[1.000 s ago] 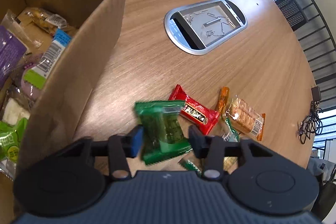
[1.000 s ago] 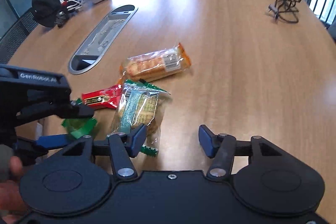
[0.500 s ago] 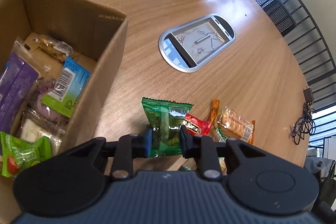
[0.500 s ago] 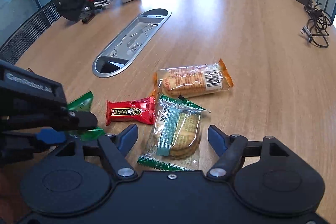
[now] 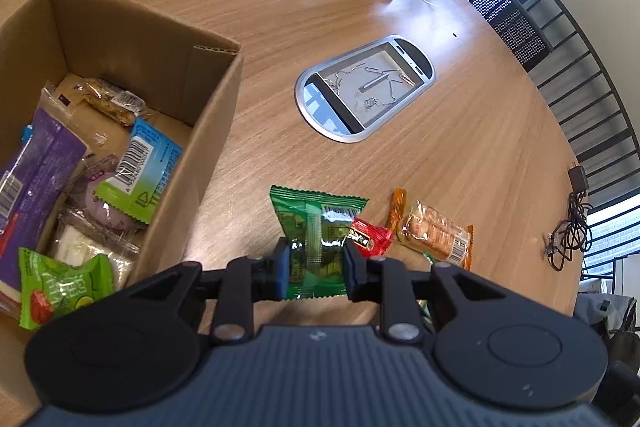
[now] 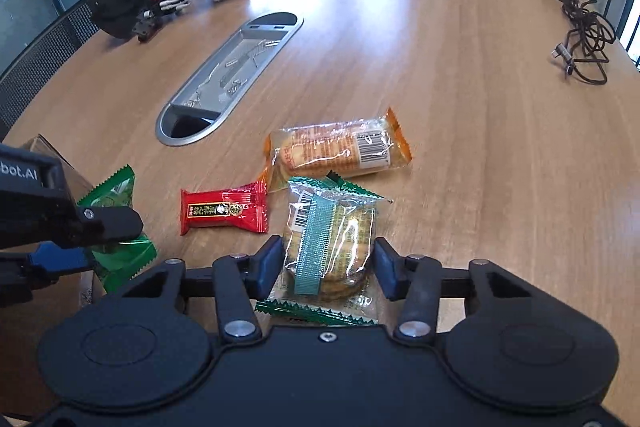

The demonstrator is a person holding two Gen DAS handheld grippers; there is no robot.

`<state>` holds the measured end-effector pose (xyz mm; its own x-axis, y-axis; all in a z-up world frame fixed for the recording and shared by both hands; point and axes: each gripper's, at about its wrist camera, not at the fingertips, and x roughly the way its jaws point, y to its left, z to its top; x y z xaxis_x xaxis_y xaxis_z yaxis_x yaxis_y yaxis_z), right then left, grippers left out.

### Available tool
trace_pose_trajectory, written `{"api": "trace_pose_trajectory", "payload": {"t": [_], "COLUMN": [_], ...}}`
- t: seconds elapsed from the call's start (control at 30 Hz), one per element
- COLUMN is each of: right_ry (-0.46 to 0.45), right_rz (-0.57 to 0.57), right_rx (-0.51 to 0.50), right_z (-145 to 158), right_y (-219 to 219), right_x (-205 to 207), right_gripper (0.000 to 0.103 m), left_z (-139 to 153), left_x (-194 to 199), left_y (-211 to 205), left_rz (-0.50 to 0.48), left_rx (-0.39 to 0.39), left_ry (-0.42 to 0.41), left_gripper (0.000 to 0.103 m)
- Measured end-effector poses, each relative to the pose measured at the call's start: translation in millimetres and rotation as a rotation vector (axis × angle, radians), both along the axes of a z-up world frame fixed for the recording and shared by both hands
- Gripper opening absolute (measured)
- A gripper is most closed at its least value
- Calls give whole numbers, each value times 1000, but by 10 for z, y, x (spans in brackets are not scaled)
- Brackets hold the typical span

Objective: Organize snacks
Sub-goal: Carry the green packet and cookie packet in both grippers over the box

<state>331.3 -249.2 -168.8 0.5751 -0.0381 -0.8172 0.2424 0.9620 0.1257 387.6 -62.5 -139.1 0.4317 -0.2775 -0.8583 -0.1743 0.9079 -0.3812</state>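
Our left tongs [image 5: 315,263] pinch a green snack pack [image 5: 316,231] w/ shiny wrap, zigzag ends and a small barcode near the top. It sits between the blue pads [image 5: 281,263], just beside the cardboard box [image 5: 208,131]. The print on it is too small to read.

Our right tongs [image 6: 326,263] sit half wide around a clear cookie pack [image 6: 330,247] w/ green zigzag ends, a teal strip and a barcode. The pads are close to its sides; we can't tell if they touch. The pack lies on the bench [image 6: 460,107].

Next to it lie a red snack pack [image 6: 224,213] w/ a gold label, writing not clear, and an orange cracker pack [image 6: 340,151] w/ a barcode. Left tool's side reads "bot.AI".

In the box we see a purple pack [image 5: 36,171], a blue-and-green pack [image 5: 140,175] w/ a big barcode, and a green fruit pack [image 5: 60,291].

Vs. 1 s ago: the left tongs were wide around the green pack, now they're shut on it, and we see more of the box. The right tongs were off to the side of the cookie pack w/ only one pad near it; now they straddle it and have narrowed.
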Motion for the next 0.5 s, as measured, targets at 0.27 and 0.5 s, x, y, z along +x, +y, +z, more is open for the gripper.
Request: {"api": "trace_pose_trajectory", "payload": {"t": [0.27, 0.5], "right_ry": [-58, -106], "right_rz": [7, 14], "right_rx": [18, 21], "right_z": [331, 615], "right_y": [-2, -19], "right_x": [-156, -303], "right_gripper": [48, 48], "left_z": [213, 447], "left_x": [-253, -463], "left_y": [16, 113], "left_rz": [-11, 9], "left_rx": [16, 19], "left_ry": [-50, -95], "left_gripper": [25, 25]}}
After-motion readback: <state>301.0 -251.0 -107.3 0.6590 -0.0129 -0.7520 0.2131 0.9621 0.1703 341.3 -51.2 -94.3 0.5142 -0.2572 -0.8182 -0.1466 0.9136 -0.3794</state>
